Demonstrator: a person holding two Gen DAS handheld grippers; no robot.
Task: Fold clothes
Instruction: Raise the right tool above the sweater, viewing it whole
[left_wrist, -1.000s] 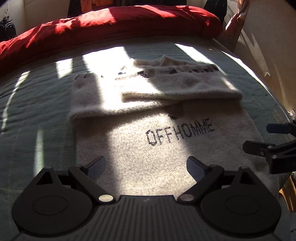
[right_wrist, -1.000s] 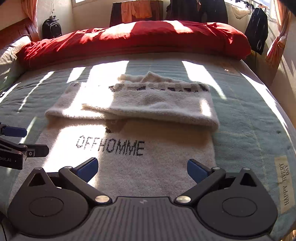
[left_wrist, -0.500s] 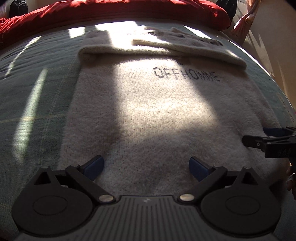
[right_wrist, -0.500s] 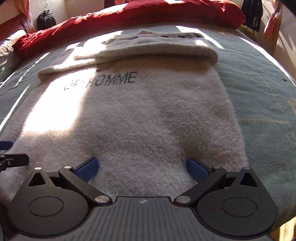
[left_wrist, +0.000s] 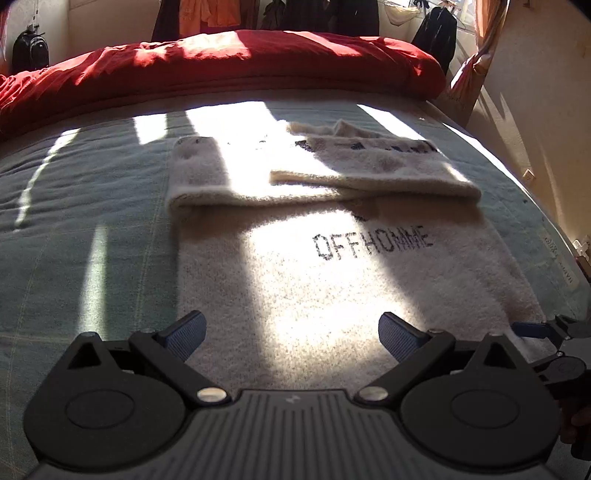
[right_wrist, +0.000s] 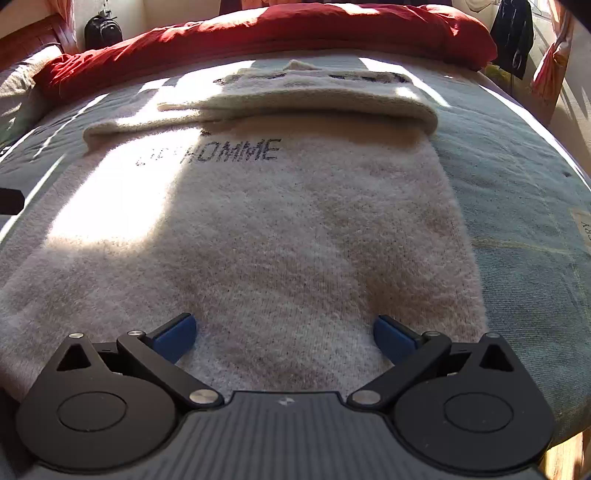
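Against the frames from half a second back, the left gripper (left_wrist: 291, 332) has lifted and pulled back: its view takes in the whole far end of the bed (left_wrist: 92, 221) again, with the red duvet (left_wrist: 221, 62) along the head edge, where before it looked close down on the knit. The right gripper (right_wrist: 284, 334) has stayed low over the near hem, its view much the same. The sweater (left_wrist: 332, 280) has not shifted.

Both tools stand spread wide, blue pads apart, pinching nothing. The right one also shows at the right edge of the left view (left_wrist: 543, 332), beside the sweater's near right corner.

The sweater is a cream, fuzzy knit lying flat in the middle of the bed, roughly rectangular, with black block letters OFFHOMME (left_wrist: 373, 242) across it. Its 2 sleeves (left_wrist: 369, 170) are folded across the far end in soft, rounded rolls, one overlapping the other, with dark markings on the upper one. The bed cover is a grey-green quilted cloth with faint stitched lines, barred with sunlight. The duvet is bulky and creased
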